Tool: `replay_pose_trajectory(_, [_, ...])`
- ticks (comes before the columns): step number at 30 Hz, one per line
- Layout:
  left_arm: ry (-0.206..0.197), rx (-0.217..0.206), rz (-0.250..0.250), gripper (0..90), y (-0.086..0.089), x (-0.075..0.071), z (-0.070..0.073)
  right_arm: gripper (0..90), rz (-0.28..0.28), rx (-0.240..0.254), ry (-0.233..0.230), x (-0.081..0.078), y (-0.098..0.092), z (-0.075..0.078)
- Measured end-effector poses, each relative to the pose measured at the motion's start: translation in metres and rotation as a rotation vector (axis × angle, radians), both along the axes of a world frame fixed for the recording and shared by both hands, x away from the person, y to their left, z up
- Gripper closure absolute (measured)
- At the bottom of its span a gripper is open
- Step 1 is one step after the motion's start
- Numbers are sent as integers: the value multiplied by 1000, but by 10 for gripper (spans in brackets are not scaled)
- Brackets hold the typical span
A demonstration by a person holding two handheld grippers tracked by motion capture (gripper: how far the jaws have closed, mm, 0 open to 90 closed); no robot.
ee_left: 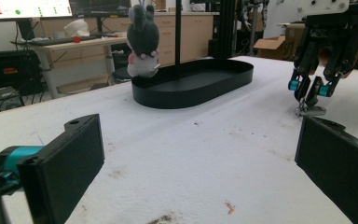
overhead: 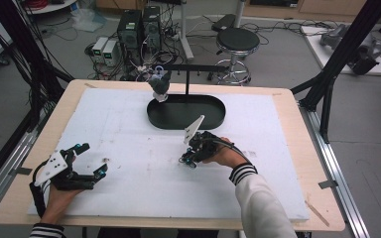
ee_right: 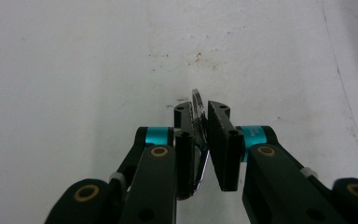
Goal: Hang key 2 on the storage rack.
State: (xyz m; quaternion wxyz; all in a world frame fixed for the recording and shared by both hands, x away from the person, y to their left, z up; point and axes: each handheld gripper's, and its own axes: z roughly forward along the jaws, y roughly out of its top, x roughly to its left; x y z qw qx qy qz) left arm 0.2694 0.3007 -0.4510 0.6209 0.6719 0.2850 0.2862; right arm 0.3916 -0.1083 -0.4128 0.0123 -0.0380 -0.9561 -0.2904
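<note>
- The right gripper point(ee_right: 200, 140) points down at the white foam board point(overhead: 129, 148), its two black jaws drawn nearly together around a small, thin, shiny metal clip or ring point(ee_right: 198, 122) that stands on edge in the narrow gap; what exactly it is I cannot tell.
- The left pad seems to touch the metal piece, while a sliver of gap shows at the right pad, so the grip looks only just made.
- Seen from the left gripper view, the piece sits on the board directly under the right gripper's tips.
- To do this well, I would finish the squeeze squarely on the flat faces and lift straight up; a slanted pull could make the thin piece pivot or slip out.
- Beyond the right gripper stands a black oval metal tray point(overhead: 213, 119) with an upright hanging post, and a grey plush rabbit point(overhead: 159, 84) dangles at its far-left end.
- Well to its left, the left gripper point(overhead: 90, 159) rests on the board with jaws spread wide, holding nothing.
</note>
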Motion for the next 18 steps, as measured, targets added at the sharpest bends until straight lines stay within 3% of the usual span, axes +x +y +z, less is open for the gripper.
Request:
replay_pose_trajectory(3, [0, 1, 1, 18, 0, 0, 0, 873, 4, -1, -5, 0, 1, 0])
replay_pose_trajectory(13, [1, 4, 1, 17, 0, 0, 0, 882, 17, 1, -1, 1, 2, 0])
replay_pose_trajectory(18, [0, 2, 3, 17, 0, 0, 0, 887, -9, -1, -7, 0, 3, 2])
